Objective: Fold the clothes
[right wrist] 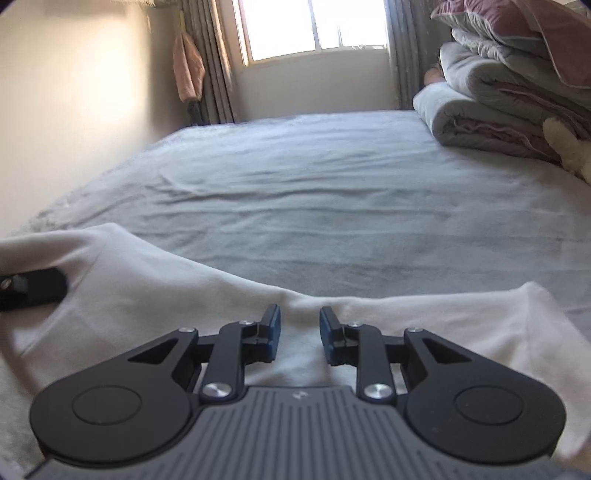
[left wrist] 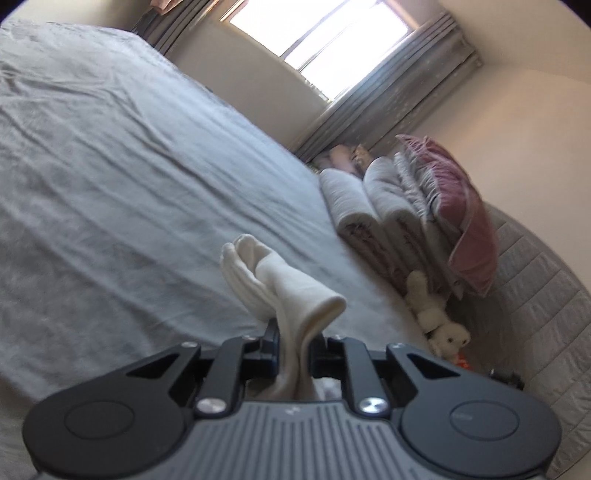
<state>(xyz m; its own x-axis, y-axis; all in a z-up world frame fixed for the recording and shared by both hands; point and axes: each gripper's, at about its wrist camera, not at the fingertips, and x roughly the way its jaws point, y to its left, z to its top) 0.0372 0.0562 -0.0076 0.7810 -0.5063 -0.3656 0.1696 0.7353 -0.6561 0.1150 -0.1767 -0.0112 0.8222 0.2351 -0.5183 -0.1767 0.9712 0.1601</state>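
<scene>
One white garment (right wrist: 147, 295) lies spread along the near edge of the grey bed (right wrist: 314, 192). The left hand-held gripper (left wrist: 293, 341) is clamped on a bunched fold of that white cloth, which stands up between its two fingers and curls over above them. In the right wrist view this same gripper shows as a dark shape at the far left, on the garment. The right hand-held gripper (right wrist: 300, 332) hovers over the middle of the garment with its two blue-padded fingers apart, a gap of white cloth showing between them and nothing pinched. At the head of the bed sits one stack of bedding: about three folded quilts (left wrist: 388, 206) with one pink pillow (left wrist: 461, 206) on top. One white plush toy (left wrist: 439, 321) rests against the stack. One window (right wrist: 314, 26) lets in light, framed by two grey curtains (right wrist: 212, 62)
</scene>
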